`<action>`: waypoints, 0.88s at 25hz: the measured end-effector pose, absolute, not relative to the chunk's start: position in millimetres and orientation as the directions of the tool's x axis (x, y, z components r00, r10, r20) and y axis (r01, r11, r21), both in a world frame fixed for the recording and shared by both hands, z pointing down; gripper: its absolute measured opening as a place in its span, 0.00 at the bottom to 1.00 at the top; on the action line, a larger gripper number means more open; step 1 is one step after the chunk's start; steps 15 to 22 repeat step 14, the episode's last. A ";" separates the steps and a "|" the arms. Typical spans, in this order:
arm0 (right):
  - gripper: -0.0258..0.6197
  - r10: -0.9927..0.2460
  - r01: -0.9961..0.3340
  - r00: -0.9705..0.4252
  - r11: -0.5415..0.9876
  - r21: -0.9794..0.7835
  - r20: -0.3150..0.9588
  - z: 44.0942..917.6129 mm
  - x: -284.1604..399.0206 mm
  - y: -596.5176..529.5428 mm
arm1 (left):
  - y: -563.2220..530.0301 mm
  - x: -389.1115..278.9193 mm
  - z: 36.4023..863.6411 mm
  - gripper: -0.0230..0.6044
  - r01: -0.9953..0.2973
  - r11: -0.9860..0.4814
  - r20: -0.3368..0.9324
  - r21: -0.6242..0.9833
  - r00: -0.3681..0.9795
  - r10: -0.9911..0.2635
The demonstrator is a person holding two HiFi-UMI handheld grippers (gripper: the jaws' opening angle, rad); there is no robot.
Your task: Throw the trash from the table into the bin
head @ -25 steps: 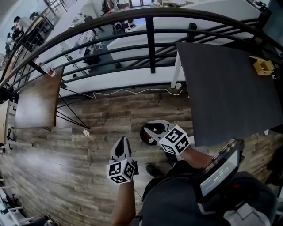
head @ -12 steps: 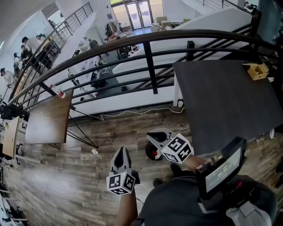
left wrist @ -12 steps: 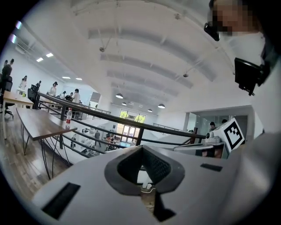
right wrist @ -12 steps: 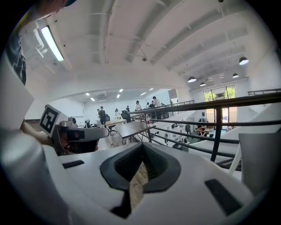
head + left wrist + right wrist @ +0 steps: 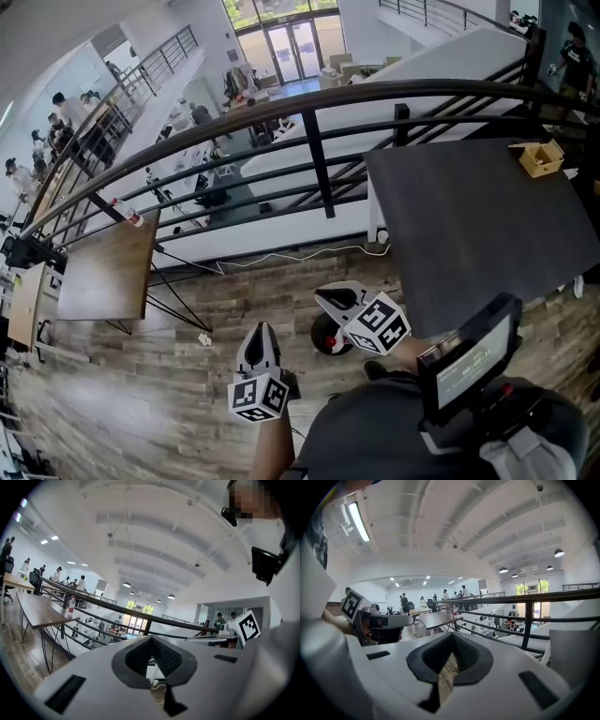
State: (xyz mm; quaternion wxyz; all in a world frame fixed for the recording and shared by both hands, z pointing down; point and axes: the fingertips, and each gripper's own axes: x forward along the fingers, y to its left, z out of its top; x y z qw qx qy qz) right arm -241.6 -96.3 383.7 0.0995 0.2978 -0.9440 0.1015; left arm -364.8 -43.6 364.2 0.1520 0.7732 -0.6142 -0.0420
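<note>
A small dark round bin point(image 5: 325, 336) with red at its rim stands on the wooden floor, partly hidden under my right gripper point(image 5: 325, 296). That gripper is shut and holds nothing; in the right gripper view its jaws point(image 5: 452, 635) meet at the tips. My left gripper point(image 5: 260, 332) hangs to the left of the bin, also shut and empty, its tips touching in the left gripper view point(image 5: 151, 637). A dark table point(image 5: 469, 225) stands to the right, with a small cardboard box point(image 5: 542, 157) at its far corner. A white crumpled scrap point(image 5: 203, 339) lies on the floor to the left.
A black metal railing point(image 5: 314, 141) runs across ahead, with a lower hall beyond it. A brown wooden table point(image 5: 103, 267) stands at the left with a bottle point(image 5: 127, 214) on its far edge. A white cable point(image 5: 281, 255) trails along the floor by the railing. People stand far off.
Both grippers have risen away from the floor and now point more level. The right gripper's jaws have closed over the bin. The view has tipped up towards the railing.
</note>
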 end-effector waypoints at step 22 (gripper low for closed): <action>0.06 -0.548 -0.581 -0.807 0.803 -0.134 0.220 370.6 -243.7 -95.1 | -38.4 -376.0 354.9 0.05 -0.954 -0.178 0.121 0.243 0.212 -0.970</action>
